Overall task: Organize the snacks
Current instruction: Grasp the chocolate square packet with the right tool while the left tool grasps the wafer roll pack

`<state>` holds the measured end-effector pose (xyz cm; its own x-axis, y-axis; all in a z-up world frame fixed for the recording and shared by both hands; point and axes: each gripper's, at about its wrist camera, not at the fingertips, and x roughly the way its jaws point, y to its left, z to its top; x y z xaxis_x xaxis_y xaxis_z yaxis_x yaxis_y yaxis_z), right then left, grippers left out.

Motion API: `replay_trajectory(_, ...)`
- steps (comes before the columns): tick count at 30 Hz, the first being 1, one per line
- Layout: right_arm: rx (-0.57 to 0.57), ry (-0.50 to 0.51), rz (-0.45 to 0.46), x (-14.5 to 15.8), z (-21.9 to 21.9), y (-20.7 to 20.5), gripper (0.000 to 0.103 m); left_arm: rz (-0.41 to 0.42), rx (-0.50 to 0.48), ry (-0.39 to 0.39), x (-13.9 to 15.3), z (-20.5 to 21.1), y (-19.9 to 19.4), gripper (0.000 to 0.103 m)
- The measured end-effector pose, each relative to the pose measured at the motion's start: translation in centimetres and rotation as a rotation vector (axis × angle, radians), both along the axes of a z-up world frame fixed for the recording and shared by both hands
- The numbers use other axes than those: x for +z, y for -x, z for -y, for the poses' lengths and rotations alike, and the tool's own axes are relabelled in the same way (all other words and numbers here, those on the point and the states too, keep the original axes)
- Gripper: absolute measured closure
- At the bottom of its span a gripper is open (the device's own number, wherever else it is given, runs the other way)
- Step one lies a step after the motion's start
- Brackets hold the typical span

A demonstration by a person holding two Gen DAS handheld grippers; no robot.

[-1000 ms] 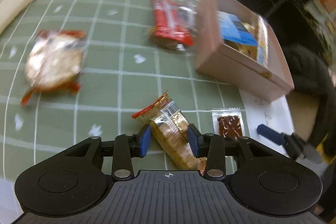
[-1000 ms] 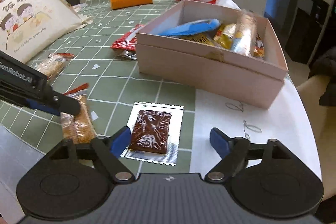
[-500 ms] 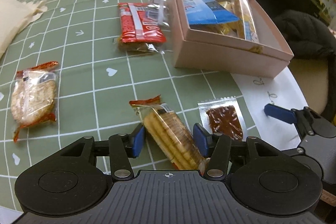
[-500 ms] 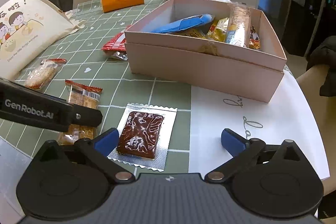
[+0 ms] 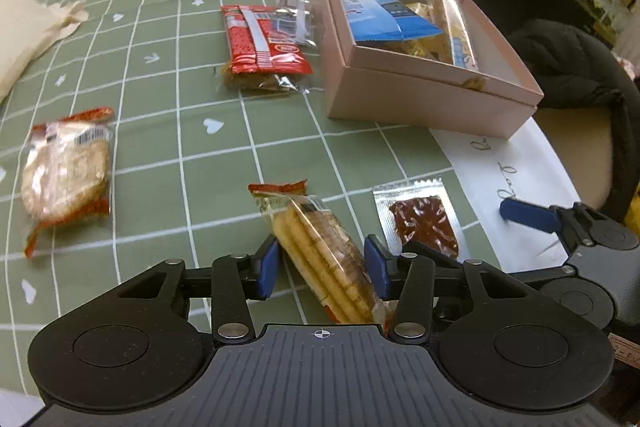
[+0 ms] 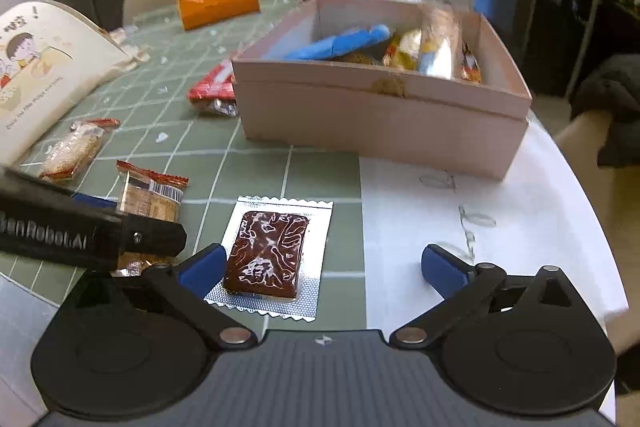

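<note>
While box (image 5: 424,99) ahead holds several snacks, four lie outside: left gripper (image 5: 322,263) straddles cracker pack (image 5: 320,251), unclenched; right gripper (image 6: 320,267) spread around foil packet (image 6: 272,251).

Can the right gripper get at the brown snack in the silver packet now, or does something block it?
Probably yes. The right gripper is open, the silver packet lies flat just ahead, nothing on it.

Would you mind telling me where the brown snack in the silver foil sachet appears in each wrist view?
Left wrist view: the brown snack in the silver foil sachet lies lower right of centre, right of the clear-wrapped cracker packet.
Right wrist view: the sachet lies at lower centre, beside the left finger of the right hand-held gripper.
Shared landmark: the open pink cardboard box stands beyond it in both.
</note>
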<state>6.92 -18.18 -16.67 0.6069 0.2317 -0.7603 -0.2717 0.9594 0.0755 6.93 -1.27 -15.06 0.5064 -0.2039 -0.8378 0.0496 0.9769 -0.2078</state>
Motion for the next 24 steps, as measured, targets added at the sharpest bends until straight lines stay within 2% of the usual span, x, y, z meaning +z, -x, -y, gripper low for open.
replay_trajectory(5,0.03,0.02,-0.051,0.3,-0.3,0.0,0.0,-0.025,0.016,0.011,0.2,0.1,0.2,0.057)
replay_trajectory(8,0.068,0.014,-0.039,0.2,-0.1,0.2,0.0,-0.044,0.024,0.037,0.2,-0.5,0.2,0.065)
replay_trajectory(11,0.064,0.01,-0.024,0.2,0.1,0.8,0.001,-0.074,0.042,0.079,0.2,-1.4,0.2,0.069)
replay_trajectory(16,0.091,0.003,-0.033,0.8,-0.7,1.1,0.018,-0.075,0.063,0.071,0.4,-2.3,1.0,0.071)
replay_trajectory(18,0.107,0.007,-0.021,1.0,-1.1,1.2,0.03,-0.077,0.082,0.058,0.6,-2.7,1.3,0.072)
replay_trajectory(20,0.133,0.011,-0.013,1.2,-1.6,1.2,0.036,-0.078,0.095,0.057,0.8,-3.1,1.5,0.073)
replay_trajectory(24,0.156,0.02,-0.017,1.3,-2.5,1.1,0.041,-0.087,0.102,0.048,1.1,-3.5,1.5,0.075)
